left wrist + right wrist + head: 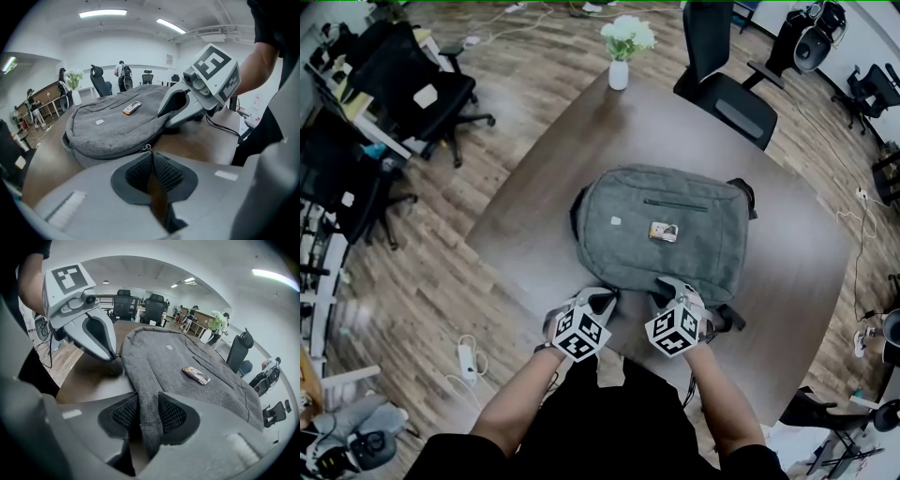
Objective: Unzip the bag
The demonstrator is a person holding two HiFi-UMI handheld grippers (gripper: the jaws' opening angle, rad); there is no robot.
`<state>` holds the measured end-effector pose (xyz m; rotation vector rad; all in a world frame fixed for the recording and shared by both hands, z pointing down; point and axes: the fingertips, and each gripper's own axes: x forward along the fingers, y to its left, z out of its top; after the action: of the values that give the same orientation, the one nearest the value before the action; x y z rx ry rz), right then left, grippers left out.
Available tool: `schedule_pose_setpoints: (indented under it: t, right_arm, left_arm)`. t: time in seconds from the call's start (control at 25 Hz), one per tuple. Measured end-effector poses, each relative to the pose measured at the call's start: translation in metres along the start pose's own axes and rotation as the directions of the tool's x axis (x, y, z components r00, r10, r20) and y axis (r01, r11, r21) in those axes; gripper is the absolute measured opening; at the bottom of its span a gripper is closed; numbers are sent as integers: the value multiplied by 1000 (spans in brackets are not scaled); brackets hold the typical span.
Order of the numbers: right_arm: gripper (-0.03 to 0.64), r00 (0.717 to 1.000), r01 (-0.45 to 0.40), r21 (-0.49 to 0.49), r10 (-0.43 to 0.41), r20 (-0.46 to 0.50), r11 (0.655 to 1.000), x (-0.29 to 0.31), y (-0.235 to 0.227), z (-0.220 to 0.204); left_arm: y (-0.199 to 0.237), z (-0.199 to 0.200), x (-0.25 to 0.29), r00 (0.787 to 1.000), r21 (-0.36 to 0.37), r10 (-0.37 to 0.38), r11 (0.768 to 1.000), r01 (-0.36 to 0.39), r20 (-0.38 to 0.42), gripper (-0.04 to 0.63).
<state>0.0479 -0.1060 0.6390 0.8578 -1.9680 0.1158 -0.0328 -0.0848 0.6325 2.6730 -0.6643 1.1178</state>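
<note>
Grey bag [661, 230] of felt-like woven cloth, a rounded rectangle, lying flat near the middle of a dark brown wood-grain worktop [787, 281] with softly rounded corners. Straight pocket zip [675, 203] across the upper face. Below it a small glossy oblong label [663, 231], and a tiny pale patch off to the left of that. Dark straps poking out at both sides.

Left tool [605, 298] at the bag's near edge, toward the left corner, angled downward. Jaws almost together, with ribbed black pads [166, 173] pinched on the zipper pull [147, 148]. Small metal ring right at the tips, thin brown strip running back between the pads. Smooth pale grey shell around them, with a cube of black-and-white square markers behind.

Right tool [666, 286] just beside the left one, further right along the same near edge, also tilted down. Jaws narrow, clamped on a raised fold of the bag's grey cloth. Fabric pressed between the dimpled black pads and trailing back past them in a soft, thick pleat.

At the worktop's far corner, a squat white vase [619, 75] with a round bunch of white flowers [628, 36]. Beyond the far edge, a black office chair [722, 89] with a tall narrow back. All around, a floor [441, 272] of brown wood planks.
</note>
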Motion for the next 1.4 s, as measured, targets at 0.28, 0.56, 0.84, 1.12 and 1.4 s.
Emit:
schedule_pose_setpoints:
  t: [0.28, 0.56, 0.84, 1.12, 1.4]
  right_arm:
    - [123, 1000, 17, -3, -17, 6, 1000, 7, 3, 3]
    - [143, 998, 51, -77, -48, 38, 996, 6, 7, 0]
    - [216, 963, -16, 84, -8, 269, 996, -39, 7, 30]
    - [59, 865, -46, 366, -146, 480, 929, -101, -20, 75]
    - [3, 723, 102, 408, -350, 596, 907, -169, -40, 133]
  left_arm:
    - [-4, 3, 4, 999, -39, -30, 999, 31, 20, 32]
    - [-9, 3, 9, 999, -36, -25, 999, 27, 39, 35]
    - [4, 1, -23, 987, -65, 70, 996, -61, 144, 20]
    - [53, 48, -85, 895, -204, 225, 967, -155, 385, 20]
    - [82, 106, -145, 797, -344, 230, 939, -30, 558, 20]
